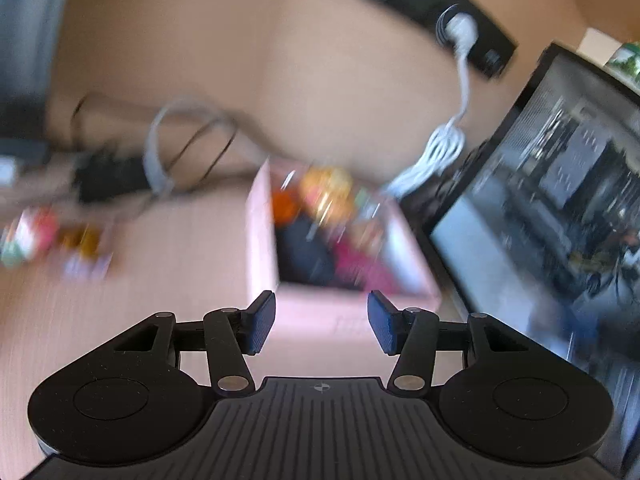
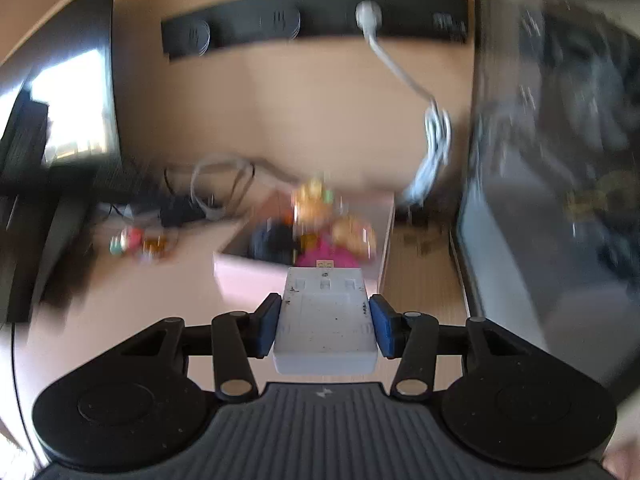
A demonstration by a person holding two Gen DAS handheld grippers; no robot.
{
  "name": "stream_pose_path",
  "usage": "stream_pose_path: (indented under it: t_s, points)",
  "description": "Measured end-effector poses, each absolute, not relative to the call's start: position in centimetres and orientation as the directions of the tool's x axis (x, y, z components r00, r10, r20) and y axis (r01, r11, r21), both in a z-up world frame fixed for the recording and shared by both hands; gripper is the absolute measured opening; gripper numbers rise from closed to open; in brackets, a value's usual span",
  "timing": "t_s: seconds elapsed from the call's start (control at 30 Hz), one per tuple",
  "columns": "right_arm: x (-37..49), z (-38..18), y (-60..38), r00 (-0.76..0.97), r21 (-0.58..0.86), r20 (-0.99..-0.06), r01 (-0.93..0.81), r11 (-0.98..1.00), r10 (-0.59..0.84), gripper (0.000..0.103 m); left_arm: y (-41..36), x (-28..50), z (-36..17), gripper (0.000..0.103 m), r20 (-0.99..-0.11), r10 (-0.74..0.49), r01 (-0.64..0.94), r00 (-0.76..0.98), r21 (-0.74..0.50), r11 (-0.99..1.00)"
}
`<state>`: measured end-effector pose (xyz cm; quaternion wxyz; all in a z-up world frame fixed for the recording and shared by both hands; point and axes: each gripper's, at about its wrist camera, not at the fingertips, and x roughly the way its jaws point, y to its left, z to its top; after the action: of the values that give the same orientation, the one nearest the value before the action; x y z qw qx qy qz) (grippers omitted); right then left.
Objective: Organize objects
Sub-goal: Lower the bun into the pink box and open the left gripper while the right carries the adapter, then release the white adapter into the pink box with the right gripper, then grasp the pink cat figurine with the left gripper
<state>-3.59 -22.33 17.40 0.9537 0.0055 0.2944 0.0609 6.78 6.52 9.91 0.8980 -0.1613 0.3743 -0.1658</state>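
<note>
A pink box (image 1: 264,240) (image 2: 244,276) stands on the wooden desk, filled with colourful items, among them something orange, dark blue and magenta. My left gripper (image 1: 322,326) hangs open just in front of the box's near wall, with nothing between its fingers. My right gripper (image 2: 324,326) is shut on a white rectangular block (image 2: 326,320) with slots on its far end, held just short of the box's near edge. Several small colourful items (image 1: 52,240) (image 2: 140,244) lie on the desk left of the box. Both views are blurred.
A monitor (image 1: 560,208) (image 2: 560,160) stands right of the box. A black socket strip (image 2: 312,20) on the back wall has a white plug and coiled cable (image 2: 432,140) hanging down. Dark cables and an adapter (image 2: 188,208) lie behind the box; another screen (image 2: 60,100) is at left.
</note>
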Motion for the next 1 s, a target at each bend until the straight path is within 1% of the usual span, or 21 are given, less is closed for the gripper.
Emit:
stream_pose_path:
  t_s: [0.13,0.27,0.3,0.33,0.4,0.43,0.47,0.53,0.67,0.77,0.9,1.0]
  points:
    - [0.5,19.9,-22.2,0.863,0.062,-0.49,-0.102,0.993,0.119,0.047,9.0,3.1,7.0,0.055,-0.66,-0.406,0.081,0.632,-0.465,0.882]
    - [5.8,21.1,-22.3,0.884,0.108,-0.454,-0.066,0.992,0.108,0.047,11.3,0.9,5.9,0.055,-0.675,-0.373,0.008,0.637,-0.478,0.879]
    - [6.8,21.0,-22.3,0.887,0.108,-0.45,-0.056,0.993,0.099,0.051,11.9,0.5,5.8,0.055,-0.675,-0.361,-0.005,0.643,-0.476,0.88]
    - [7.8,20.7,-22.3,0.886,0.106,-0.456,-0.04,0.994,0.084,0.063,12.6,0.1,5.7,0.055,-0.674,-0.348,-0.019,0.651,-0.473,0.881]
    - [8.6,20.1,-22.3,0.879,0.112,-0.473,-0.01,0.994,0.062,0.084,13.6,-0.5,5.5,0.055,-0.673,-0.322,-0.045,0.666,-0.467,0.883]
    - [8.4,19.6,-22.1,0.878,0.127,-0.474,-0.01,0.992,0.069,0.091,14.2,-0.8,5.4,0.055,-0.676,-0.305,-0.063,0.671,-0.462,0.885]
    - [7.9,18.9,-21.8,0.874,0.137,-0.478,-0.025,0.99,0.088,0.094,14.7,-1.0,5.1,0.055,-0.681,-0.288,-0.081,0.673,-0.455,0.887]
    - [6.6,17.2,-20.9,0.862,0.124,-0.494,-0.058,0.991,0.113,0.103,15.5,-1.0,4.7,0.055,-0.691,-0.255,-0.117,0.676,-0.442,0.889]
    - [3.8,12.7,-18.3,0.822,0.098,-0.556,-0.08,0.992,0.121,0.103,16.4,-0.3,4.0,0.055,-0.707,-0.22,-0.161,0.673,-0.43,0.888]
    - [2.5,10.5,-16.8,0.81,0.057,-0.58,-0.065,0.996,0.086,0.103,16.8,0.1,4.1,0.055,-0.699,-0.191,-0.165,0.69,-0.408,0.898]
    - [1.2,9.4,-15.2,0.827,-0.014,-0.557,-0.094,0.995,0.071,0.103,17.9,1.0,4.9,0.055,-0.667,-0.123,-0.142,0.735,-0.328,0.934]
    - [1.2,9.3,-14.0,0.799,-0.023,-0.591,-0.153,0.988,0.11,0.103,19.4,2.5,5.7,0.055,-0.637,-0.064,-0.117,0.768,-0.239,0.964]
